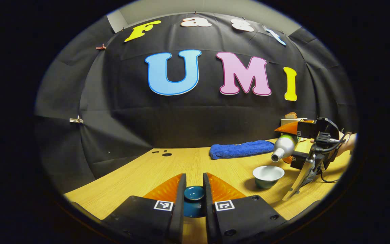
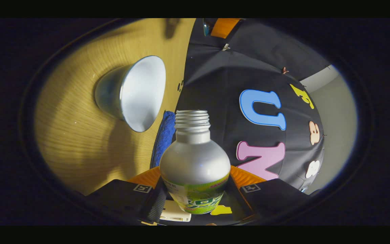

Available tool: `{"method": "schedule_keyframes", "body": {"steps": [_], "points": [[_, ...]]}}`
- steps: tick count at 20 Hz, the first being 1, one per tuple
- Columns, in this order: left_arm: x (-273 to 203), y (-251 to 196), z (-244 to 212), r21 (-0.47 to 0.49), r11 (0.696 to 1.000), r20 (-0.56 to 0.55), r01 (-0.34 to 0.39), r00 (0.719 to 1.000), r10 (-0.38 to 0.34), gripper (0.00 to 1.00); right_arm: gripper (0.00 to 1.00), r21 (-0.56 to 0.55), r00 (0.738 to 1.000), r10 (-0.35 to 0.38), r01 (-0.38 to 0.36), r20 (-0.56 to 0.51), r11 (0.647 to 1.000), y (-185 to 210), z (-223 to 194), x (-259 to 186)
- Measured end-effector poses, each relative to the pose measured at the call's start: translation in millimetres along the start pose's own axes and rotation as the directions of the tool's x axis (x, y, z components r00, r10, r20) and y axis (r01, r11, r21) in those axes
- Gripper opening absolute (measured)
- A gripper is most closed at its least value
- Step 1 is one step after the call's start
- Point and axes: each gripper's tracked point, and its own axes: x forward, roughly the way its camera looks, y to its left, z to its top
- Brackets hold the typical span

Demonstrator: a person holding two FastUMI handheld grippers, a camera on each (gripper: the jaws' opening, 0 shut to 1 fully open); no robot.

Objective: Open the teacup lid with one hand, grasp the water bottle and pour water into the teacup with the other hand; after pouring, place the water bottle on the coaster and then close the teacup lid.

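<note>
My left gripper [image 1: 194,189] clamps lid [image 1: 194,193] | right gripper [image 2: 195,189] grips tilted bottle [image 2: 195,162] | mouth above open cup [image 1: 268,175]

Water bottle [image 2: 195,159] base behind tool fingers; teacup lid [image 1: 194,194] partly between fingers.

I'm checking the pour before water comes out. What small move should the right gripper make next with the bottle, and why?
Probably bring the bottle mouth further over the open teacup before tipping more. The right gripper holds it tilted, mouth above and just beside the cup's rim, while the left gripper holds the lid aside.
</note>
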Motion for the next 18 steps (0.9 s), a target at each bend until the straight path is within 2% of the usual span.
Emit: {"method": "schedule_keyframes", "body": {"steps": [5, 6, 7, 8, 10, 11, 15, 18], "points": [[-0.4, -3.8, 1.2, -0.003, 1.000, 0.004, 0.012, 1.000, -0.012, 0.33, 0.80, -0.078, 1.000, -0.025, 0.025, 0.002, 0.997, -7.6, -3.9, 1.8], [-0.1, -4.3, 1.4, -0.003, 1.000, 0.004, 0.016, 1.000, -0.016, 0.30, 0.80, -0.089, 1.000, -0.029, 0.029, 0.002, 0.996, -8.3, -5.7, 2.0], [0.1, -4.4, 0.1, -0.002, 1.000, 0.000, 0.018, 1.000, -0.018, 0.32, 0.80, -0.088, 1.000, -0.028, 0.028, 0.001, 0.996, -7.8, -9.0, 4.3], [0.7, -4.5, -0.3, -0.001, 1.000, -0.003, 0.020, 1.000, -0.020, 0.30, 0.76, -0.089, 1.000, -0.028, 0.028, 0.000, 0.996, -7.6, -10.1, 4.8], [2.1, -4.8, -0.4, -0.001, 1.000, -0.003, 0.019, 1.000, -0.019, 0.30, 0.83, -0.102, 0.999, -0.033, 0.033, 0.001, 0.994, -10.6, -10.4, 4.0], [1.4, -4.1, 0.1, -0.001, 1.000, -0.002, 0.018, 1.000, -0.018, 0.30, 0.80, -0.107, 0.999, -0.035, 0.034, 0.000, 0.994, -11.4, -11.3, 5.1], [-0.1, -4.0, 1.0, -0.003, 1.000, 0.002, 0.020, 1.000, -0.020, 0.30, 0.79, -0.160, 0.999, -0.052, 0.051, 0.003, 0.986, -14.7, -13.1, 5.2], [0.4, -4.2, 1.5, -0.003, 1.000, 0.003, 0.021, 1.000, -0.021, 0.30, 0.80, -0.153, 0.999, -0.051, 0.052, 0.008, 0.987, -14.1, -14.6, 6.3]]}}
